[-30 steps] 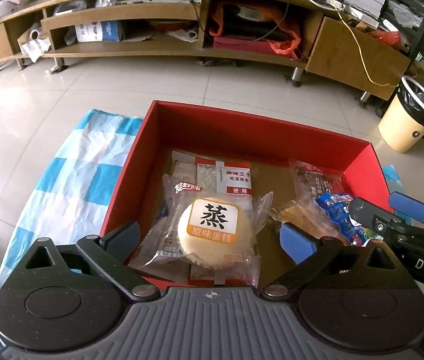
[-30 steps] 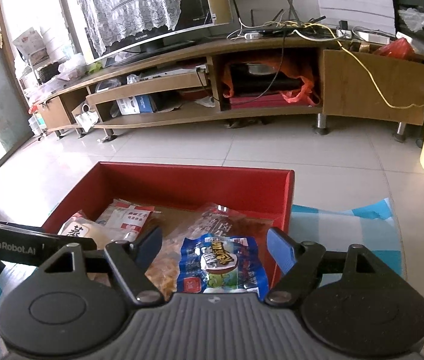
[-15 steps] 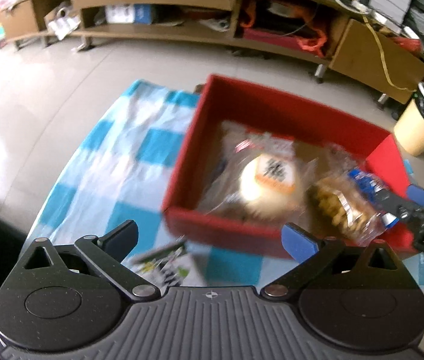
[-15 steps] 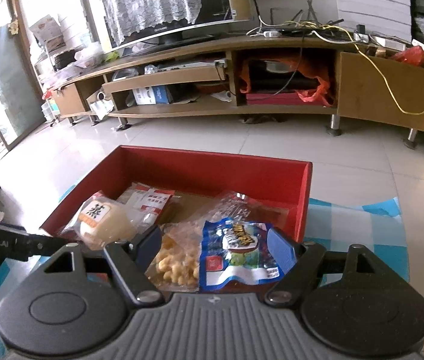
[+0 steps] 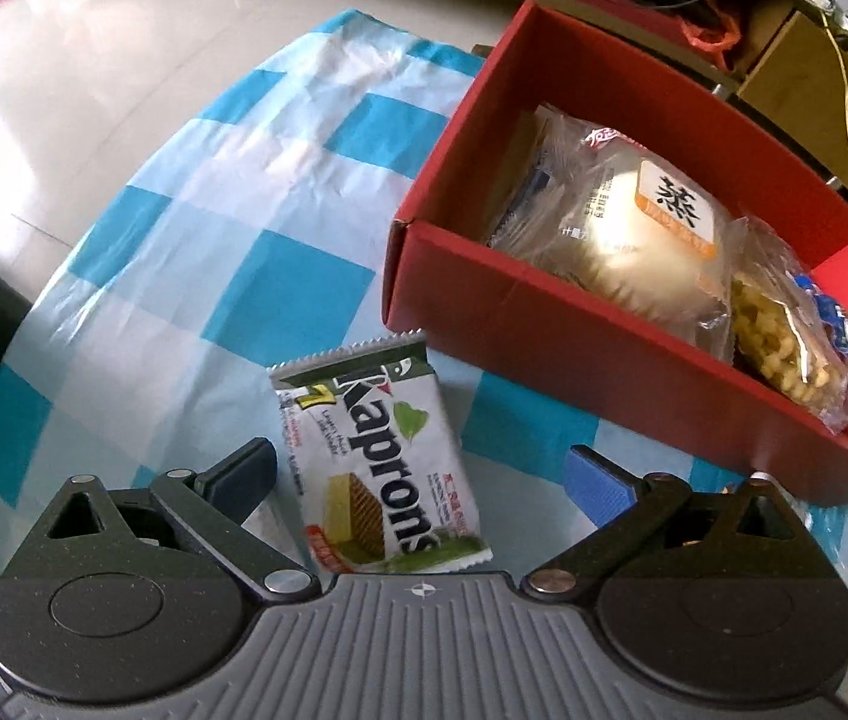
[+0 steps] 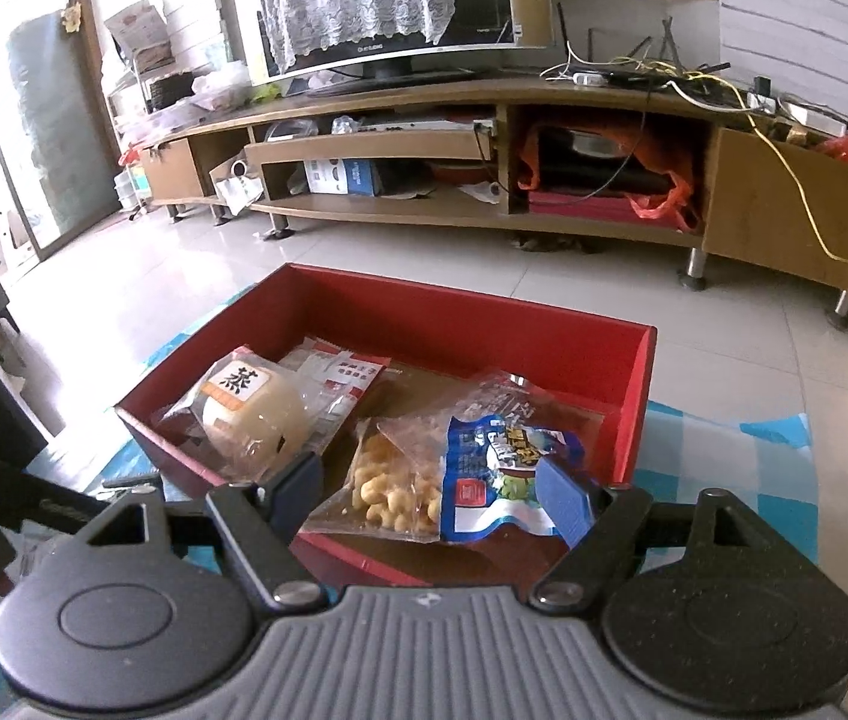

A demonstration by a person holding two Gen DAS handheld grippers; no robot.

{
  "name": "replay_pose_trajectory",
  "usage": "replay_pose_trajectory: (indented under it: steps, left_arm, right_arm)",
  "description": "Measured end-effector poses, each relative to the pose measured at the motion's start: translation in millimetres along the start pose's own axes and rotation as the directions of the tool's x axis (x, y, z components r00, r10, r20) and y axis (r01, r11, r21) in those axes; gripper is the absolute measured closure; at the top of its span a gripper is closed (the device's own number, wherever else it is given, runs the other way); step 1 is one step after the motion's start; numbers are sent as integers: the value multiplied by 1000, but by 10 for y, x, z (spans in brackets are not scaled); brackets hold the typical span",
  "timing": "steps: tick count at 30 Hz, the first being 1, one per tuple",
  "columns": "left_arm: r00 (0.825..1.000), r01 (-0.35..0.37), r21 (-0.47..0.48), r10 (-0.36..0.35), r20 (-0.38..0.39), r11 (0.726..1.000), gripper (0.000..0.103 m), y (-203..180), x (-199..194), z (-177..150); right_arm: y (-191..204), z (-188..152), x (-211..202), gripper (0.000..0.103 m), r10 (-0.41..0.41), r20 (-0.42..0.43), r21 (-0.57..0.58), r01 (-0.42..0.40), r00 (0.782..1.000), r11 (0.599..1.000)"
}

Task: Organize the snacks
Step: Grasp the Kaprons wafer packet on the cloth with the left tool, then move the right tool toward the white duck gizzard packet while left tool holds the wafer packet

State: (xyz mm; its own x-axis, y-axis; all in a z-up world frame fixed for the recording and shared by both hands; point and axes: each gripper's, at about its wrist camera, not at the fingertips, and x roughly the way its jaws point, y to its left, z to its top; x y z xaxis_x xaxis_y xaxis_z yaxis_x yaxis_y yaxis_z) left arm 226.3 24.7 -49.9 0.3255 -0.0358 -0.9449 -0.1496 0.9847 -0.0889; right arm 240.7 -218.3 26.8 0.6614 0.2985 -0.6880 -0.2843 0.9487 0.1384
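Low in the left-wrist frame, the left gripper (image 5: 420,477), its wide jaws closing, straddles without touching the flat white-and-green foil wafer packet (image 5: 378,459) beside the red cardboard box (image 5: 574,360); light, slippery and crushable, it probably wants pinching across its long edges.

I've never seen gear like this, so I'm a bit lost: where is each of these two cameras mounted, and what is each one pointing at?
Left wrist view: sits on the left gripper, looking steeply down at a white and green Kaprons wafer packet lying on the blue and white checked cloth; its jaws are closing, not yet pressing the packet.
Right wrist view: sits on the right gripper, looking forward over snacks toward a wooden TV stand; jaws open.
Both views share the red cardboard box and the round wrapped steamed cake.
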Motion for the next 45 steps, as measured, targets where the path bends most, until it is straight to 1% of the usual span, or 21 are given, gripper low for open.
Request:
replay_pose_trajectory:
  steps: [2,4,6,7,8,10,14,19,21,24,27,31,35,37,38,41,42,43,45]
  left_arm:
    - [1000,-23,7,23,2,1000,6,-33,35,7]
    - [999,-48,20,48,22,999,11,-54,22,5]
    - [998,-61,34,60,37,998,25,-49,-9,0]
    - [997,-61,33,60,43,998,30,-33,-29,-8]
    - [998,-53,33,51,46,998,38,-12,-49,-12]
    - [999,-29,24,28,37,999,38,16,-66,-17]
    - [999,-40,48,38,33,998,38,-12,-87,-50]
    - [1000,0,65,-1,22,998,38,-32,-133,-151]
    - [1000,15,76,-16,18,997,38,-43,-167,-201]
    - [999,37,89,-39,16,995,38,-65,-221,-265]
    - [998,57,102,-58,6,993,38,-95,-240,-306]
    - [997,77,115,-76,-9,990,38,-139,-230,-336]
    - [996,89,114,-87,-22,989,38,-136,-209,-339]
    - [996,92,117,-90,-21,989,38,-132,-210,-341]
    - [996,94,118,-92,-22,989,38,-126,-209,-341]
    - [995,101,116,-99,-24,988,38,-109,-205,-329]
    - [995,103,118,-101,-25,988,38,-109,-202,-325]
    - [994,105,120,-102,-26,987,38,-110,-200,-320]
    - [994,109,124,-106,-26,986,37,-112,-196,-306]
  right_arm:
    - [-10,-7,-6,26,1,-1,0,-1,1000,1000]
    - [-16,-9,-11,26,1,2,1,-1,1000,1000]
    - [-27,-13,-23,26,6,0,2,-6,1000,1000]
    - [-27,-16,-29,26,8,0,1,-8,1000,1000]
    - [-18,-21,-34,26,10,-2,-1,-10,1000,1000]
    - [15,-27,-41,26,19,-10,-13,-19,1000,1000]
    - [114,-92,-58,26,39,-36,-36,-40,999,999]
    - [182,-198,-106,25,75,-80,-33,-78,994,996]
    - [188,-226,-172,26,64,-68,-40,-66,996,997]
    - [131,-265,-305,26,96,-61,4,-96,994,995]
    - [52,-289,-435,26,91,-55,27,-89,994,996]
    - [-88,-395,-529,26,125,-85,82,-118,988,990]
    - [-161,-491,-301,26,108,-155,76,-97,982,992]
    - [-207,-534,-135,25,99,-166,73,-88,981,994]
    - [-211,-538,-53,21,106,-176,69,-95,979,993]
    - [-188,-597,161,21,159,-201,79,-146,966,986]
    - [-148,-627,206,21,188,-224,87,-172,956,981]
    - [-93,-649,204,21,205,-220,71,-194,954,979]
    - [36,-679,175,21,230,-252,26,-231,940,973]
